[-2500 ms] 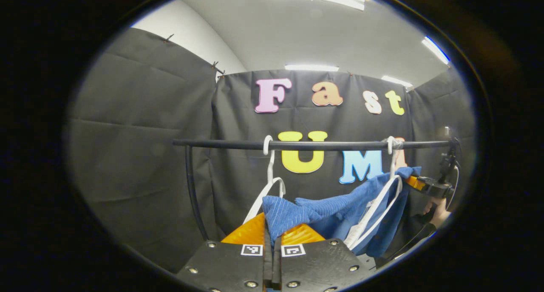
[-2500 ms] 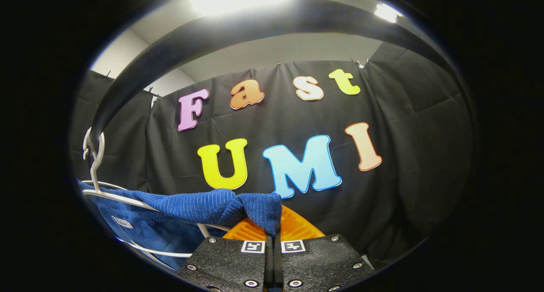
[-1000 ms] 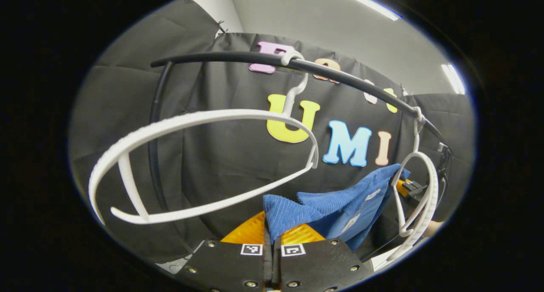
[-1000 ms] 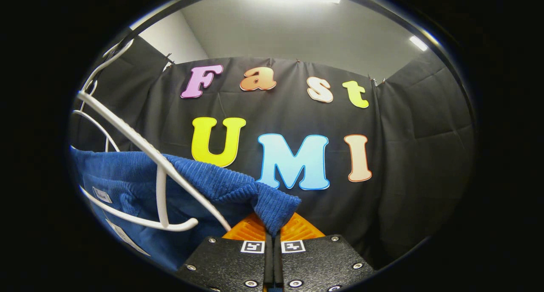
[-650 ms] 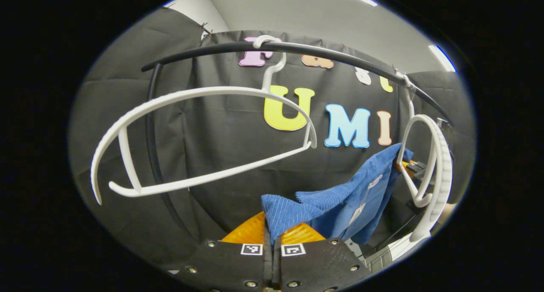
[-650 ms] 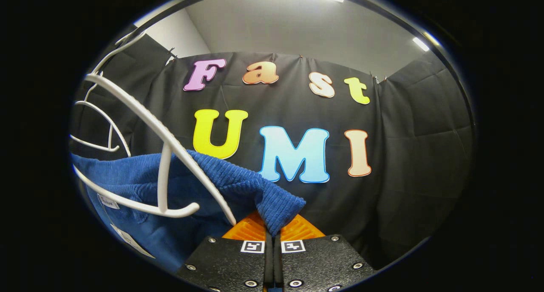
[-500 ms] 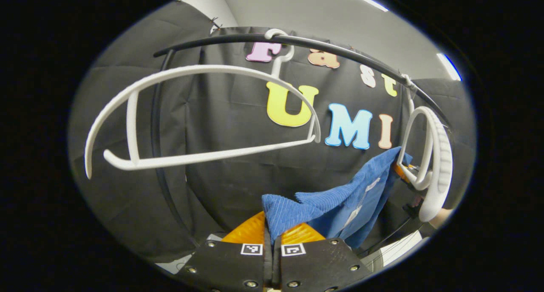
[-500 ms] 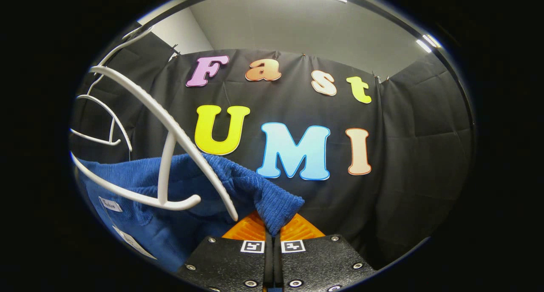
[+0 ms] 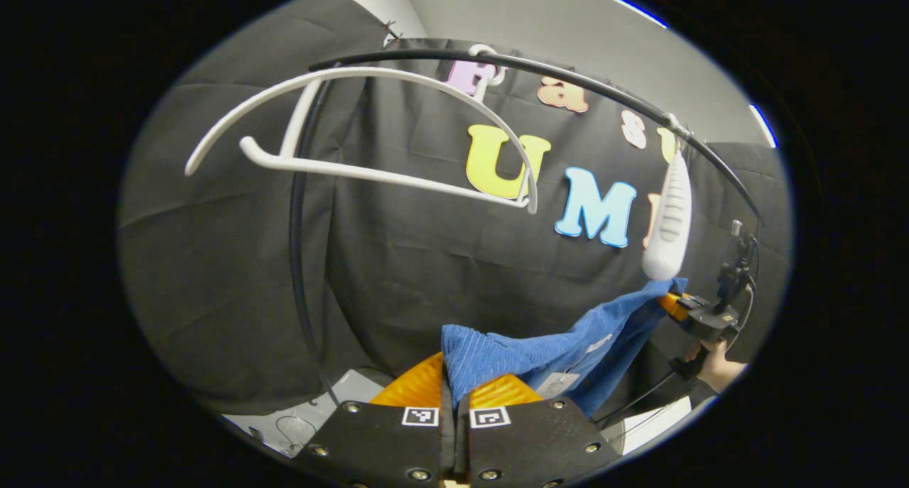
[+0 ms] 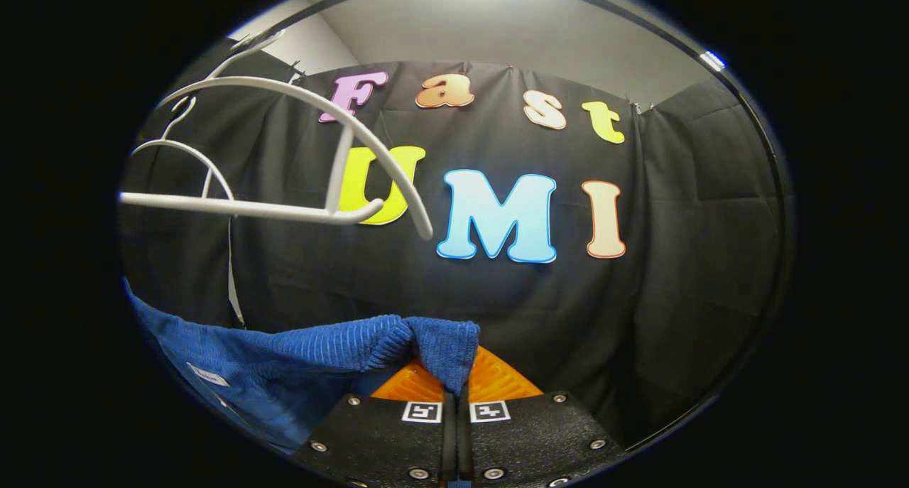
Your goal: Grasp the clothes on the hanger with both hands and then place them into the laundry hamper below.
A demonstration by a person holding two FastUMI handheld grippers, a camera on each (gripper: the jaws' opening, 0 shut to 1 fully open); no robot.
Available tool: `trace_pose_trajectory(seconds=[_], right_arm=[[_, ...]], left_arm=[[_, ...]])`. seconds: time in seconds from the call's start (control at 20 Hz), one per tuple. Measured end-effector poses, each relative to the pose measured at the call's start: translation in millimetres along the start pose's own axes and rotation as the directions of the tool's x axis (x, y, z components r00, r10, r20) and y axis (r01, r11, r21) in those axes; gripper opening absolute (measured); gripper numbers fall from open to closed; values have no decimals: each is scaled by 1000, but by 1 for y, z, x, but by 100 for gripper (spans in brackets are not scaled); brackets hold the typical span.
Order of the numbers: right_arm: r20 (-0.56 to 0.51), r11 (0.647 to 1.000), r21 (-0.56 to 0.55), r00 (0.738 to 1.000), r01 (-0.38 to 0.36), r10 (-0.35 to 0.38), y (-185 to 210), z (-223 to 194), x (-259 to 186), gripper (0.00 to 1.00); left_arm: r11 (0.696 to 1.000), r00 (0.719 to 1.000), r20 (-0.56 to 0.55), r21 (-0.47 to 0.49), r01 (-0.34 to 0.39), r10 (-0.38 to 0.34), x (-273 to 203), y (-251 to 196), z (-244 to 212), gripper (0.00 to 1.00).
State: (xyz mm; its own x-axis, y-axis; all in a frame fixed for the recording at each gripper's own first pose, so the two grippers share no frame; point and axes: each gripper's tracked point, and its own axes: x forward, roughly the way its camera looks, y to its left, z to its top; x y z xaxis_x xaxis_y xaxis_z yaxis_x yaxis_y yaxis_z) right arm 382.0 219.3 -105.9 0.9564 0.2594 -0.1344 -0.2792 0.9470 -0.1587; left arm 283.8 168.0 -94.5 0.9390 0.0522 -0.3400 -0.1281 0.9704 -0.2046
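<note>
1. Left gripper (image 9: 454, 403): jaws clenched on one corner of the blue garment (image 9: 561, 346).
2. Right gripper (image 10: 454, 392): jaws clenched on the garment's other corner; cloth hangs between the two, below the hangers.
3. White hangers (image 9: 369, 129), bare, hang from the black rail (image 9: 568, 79).
4. A hand (image 9: 721, 367) holds the right gripper beyond the garment.

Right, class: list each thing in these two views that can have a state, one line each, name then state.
Blue garment: off the hangers, stretched between both tools.
Left tool: shut on a garment corner.
Right tool: shut on the other corner.
Near white hanger: bare, hooked on the rail.
Far white hanger: bare, hanging edge-on.
Black rail: carrying both hangers.
</note>
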Motion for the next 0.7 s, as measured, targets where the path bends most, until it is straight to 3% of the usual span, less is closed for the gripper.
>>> trace_pose_trajectory(seconds=[0.35, 0.7], right_arm=[[-50, 992, 15, 991, -124, 125, 17, -16, -32, 0], [-76, 959, 62, 957, -275, 279, 37, -21, -62, 0]], left_arm=[[991, 991, 50, -38, -126, 127, -17, 9, 2, 1], [959, 959, 44, -61, -275, 278, -46, 22, -4, 0]])
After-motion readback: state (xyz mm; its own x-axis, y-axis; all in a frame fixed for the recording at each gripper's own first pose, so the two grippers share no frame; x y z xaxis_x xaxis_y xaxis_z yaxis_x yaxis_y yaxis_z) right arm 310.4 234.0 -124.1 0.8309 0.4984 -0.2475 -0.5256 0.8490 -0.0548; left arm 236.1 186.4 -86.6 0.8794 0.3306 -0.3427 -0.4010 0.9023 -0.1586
